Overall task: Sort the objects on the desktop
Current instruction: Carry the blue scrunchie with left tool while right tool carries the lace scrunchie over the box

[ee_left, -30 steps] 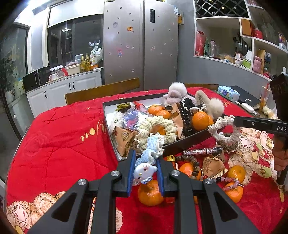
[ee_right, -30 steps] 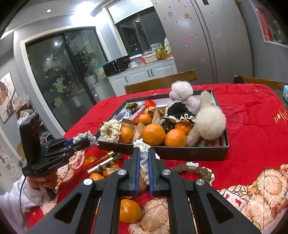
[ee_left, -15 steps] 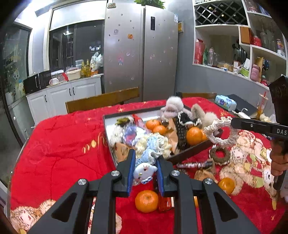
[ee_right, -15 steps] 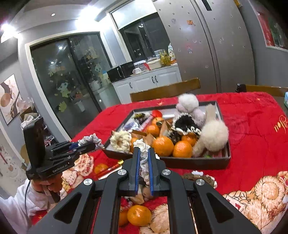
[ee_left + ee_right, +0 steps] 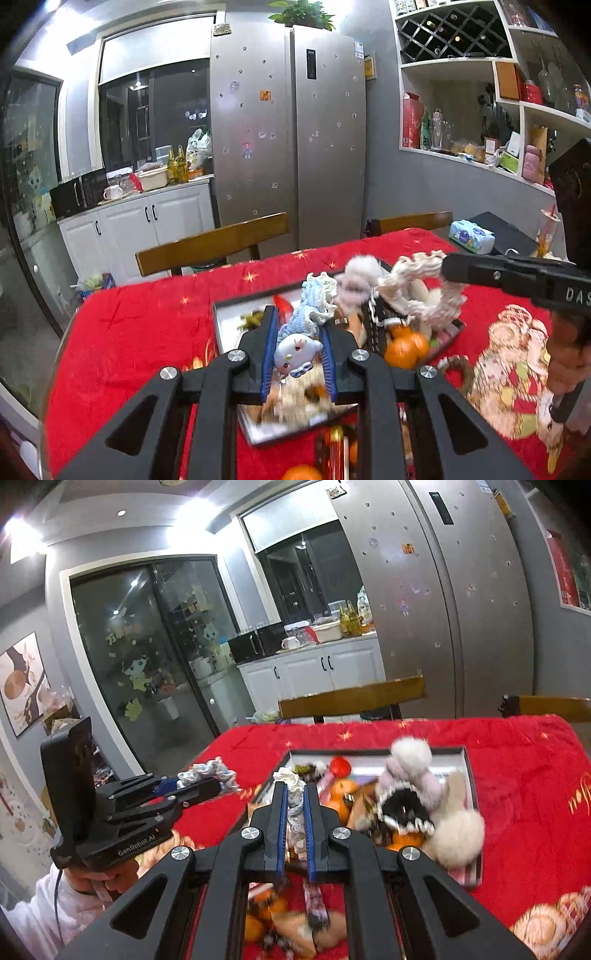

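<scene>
Red cloth (image 5: 140, 332) covers the table; the dark tray (image 5: 221, 314) sits centre frame in both wrist views, already heaped.

Your left gripper (image 5: 298, 354) is clamped on a pale blue crocheted scrunchie with a small white cartoon charm (image 5: 295, 352), pads pressing on both sides, jaws only slightly apart. In the left view it sits lower centre, in front of the tray's near part. Your right gripper (image 5: 294, 821) is closed tight on a cream frilly scrunchie (image 5: 291, 782), which shows as a thin strip between the pads and, in the left view, as a loop dangling at the right above the tray.

Step in hand, as I read it: both pieces are carried above the tray, not yet dropped. Next move calls for bringing each over a free patch of the tray and parting the jaws; the loops are soft and may snag on the pads, so release cleanly.

Count, as far as blur allows: two scrunchies held, one per gripper; two white pompoms (image 5: 458, 830) in the tray in the right view; several oranges (image 5: 402, 349), number uncertain; two wooden chair backs (image 5: 351, 699) behind the table.
</scene>
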`<state>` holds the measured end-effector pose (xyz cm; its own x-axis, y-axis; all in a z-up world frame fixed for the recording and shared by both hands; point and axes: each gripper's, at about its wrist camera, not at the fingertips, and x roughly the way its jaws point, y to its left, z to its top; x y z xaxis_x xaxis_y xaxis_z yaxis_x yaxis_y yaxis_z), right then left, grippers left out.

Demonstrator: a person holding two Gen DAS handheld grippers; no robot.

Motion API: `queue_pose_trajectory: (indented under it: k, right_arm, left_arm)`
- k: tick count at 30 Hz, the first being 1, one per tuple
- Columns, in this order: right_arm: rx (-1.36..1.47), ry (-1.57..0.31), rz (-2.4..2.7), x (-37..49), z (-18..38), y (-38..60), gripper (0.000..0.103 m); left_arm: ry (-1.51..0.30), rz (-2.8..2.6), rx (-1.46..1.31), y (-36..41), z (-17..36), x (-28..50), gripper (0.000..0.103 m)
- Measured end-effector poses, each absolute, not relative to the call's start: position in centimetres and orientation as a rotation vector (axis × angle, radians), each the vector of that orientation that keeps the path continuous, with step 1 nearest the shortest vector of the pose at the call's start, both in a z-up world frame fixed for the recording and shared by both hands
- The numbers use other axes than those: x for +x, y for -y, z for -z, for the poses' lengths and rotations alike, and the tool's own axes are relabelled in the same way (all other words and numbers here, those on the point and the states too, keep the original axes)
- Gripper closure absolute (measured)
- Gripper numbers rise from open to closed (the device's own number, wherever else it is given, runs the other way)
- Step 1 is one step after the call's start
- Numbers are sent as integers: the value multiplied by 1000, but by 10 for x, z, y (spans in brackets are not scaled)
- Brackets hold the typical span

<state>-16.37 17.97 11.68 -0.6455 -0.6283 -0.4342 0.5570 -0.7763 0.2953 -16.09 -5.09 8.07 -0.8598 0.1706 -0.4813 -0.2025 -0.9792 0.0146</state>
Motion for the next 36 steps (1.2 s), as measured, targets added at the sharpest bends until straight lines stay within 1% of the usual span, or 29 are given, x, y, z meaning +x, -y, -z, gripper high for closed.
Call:
queue_pose_trajectory:
  k: [6, 9, 10, 14, 19, 23, 25, 27, 32, 36]
  right_arm:
    - [674, 210, 2353, -199, -130, -166, 94]
    - [667, 240, 2348, -217, -133, -164, 94]
    - [664, 250, 2352, -224, -133, -163, 94]
    - [670, 297, 2349, -248, -131, -162, 94]
    - [690, 298, 2368, -276, -121, -157, 94]
    - [736, 295, 2385, -296, -109, -156, 94]
    - [755, 291, 2392, -305, -102, -156, 94]
    - [768, 260, 2409, -310, -97, -153, 94]
    - [824, 204, 2427, -317, -78, -147, 94]
    - [868, 178, 2429, -321, -65, -144, 94]
  left_arm:
    - [-52, -2855, -725, 46, -101, -204, 80]
    - [10, -2850, -752, 45, -101, -233, 80]
    - [43, -2847, -768, 46, -97, -246, 80]
    - [71, -2840, -830, 42, -77, -278, 80]
    - [106, -2819, -909, 41, -47, -314, 80]
    - [55, -2813, -920, 35, -36, -328, 80]
    - [-1, -2799, -920, 28, -31, -332, 80]
    - [-36, -2793, -925, 22, -25, -335, 80]
    - [-18, -2750, -1021, 18, 0, -343, 80]
    - [-27, -2749, -1049, 14, 6, -342, 80]
